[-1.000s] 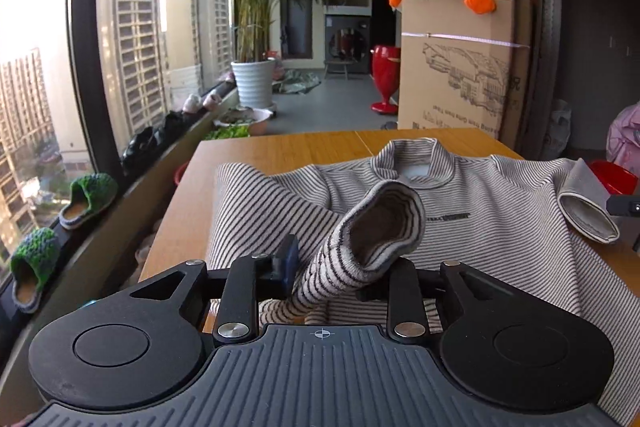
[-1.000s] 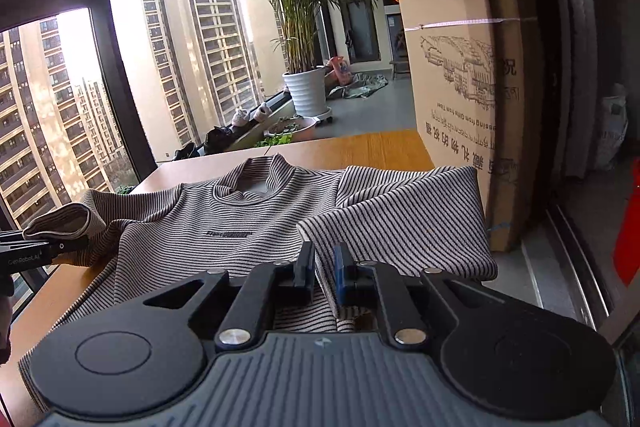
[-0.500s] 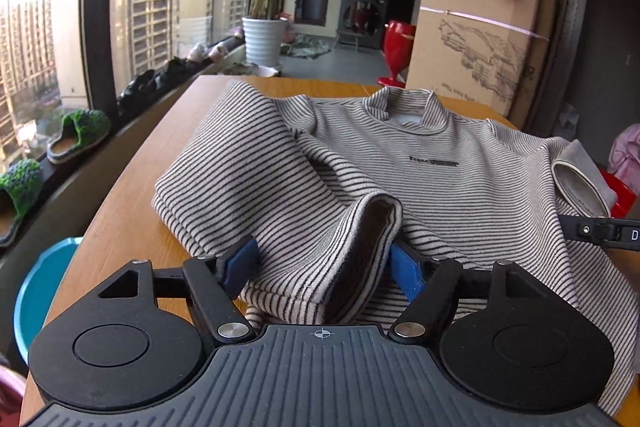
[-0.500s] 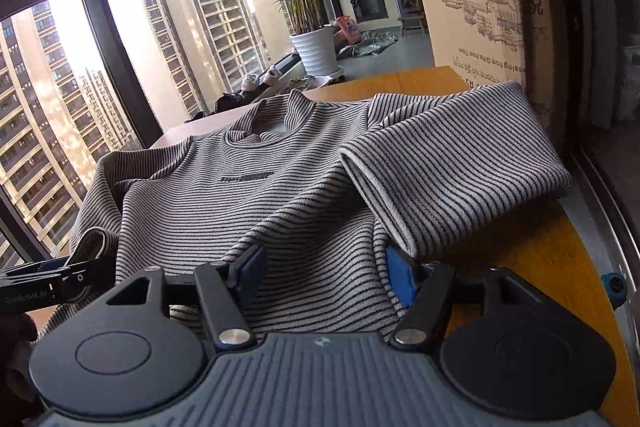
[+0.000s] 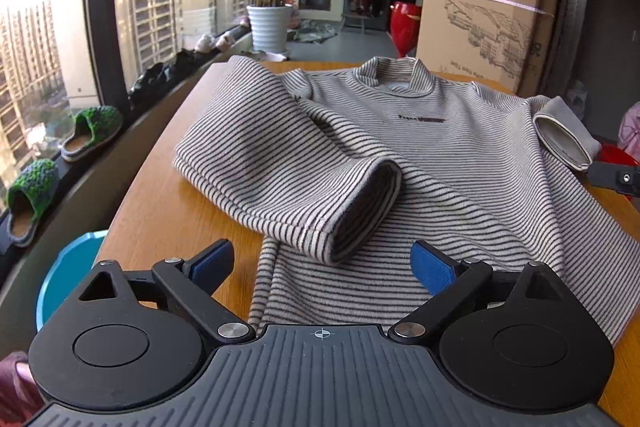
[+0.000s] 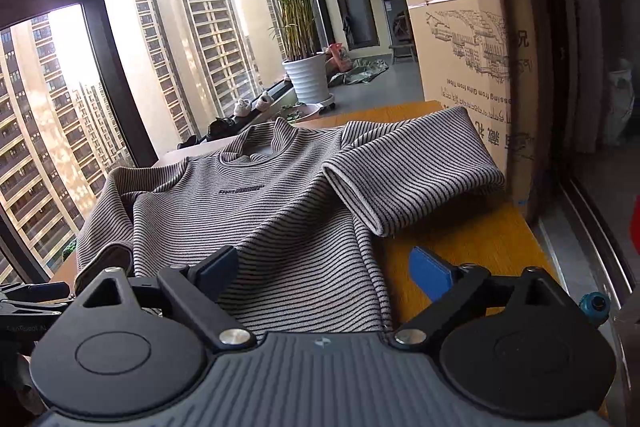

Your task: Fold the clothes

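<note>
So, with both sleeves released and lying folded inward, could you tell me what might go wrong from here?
1. The grey striped sweater reaches close to the right edge of the wooden table; a careless tug could pull its right sleeve off the table.
2. The left sleeve cuff lies loosely bulged, so it may unroll during the next fold.
3. Both the left hand-held gripper and the right hand-held gripper are open just above the fabric and could snag the hem.
</note>
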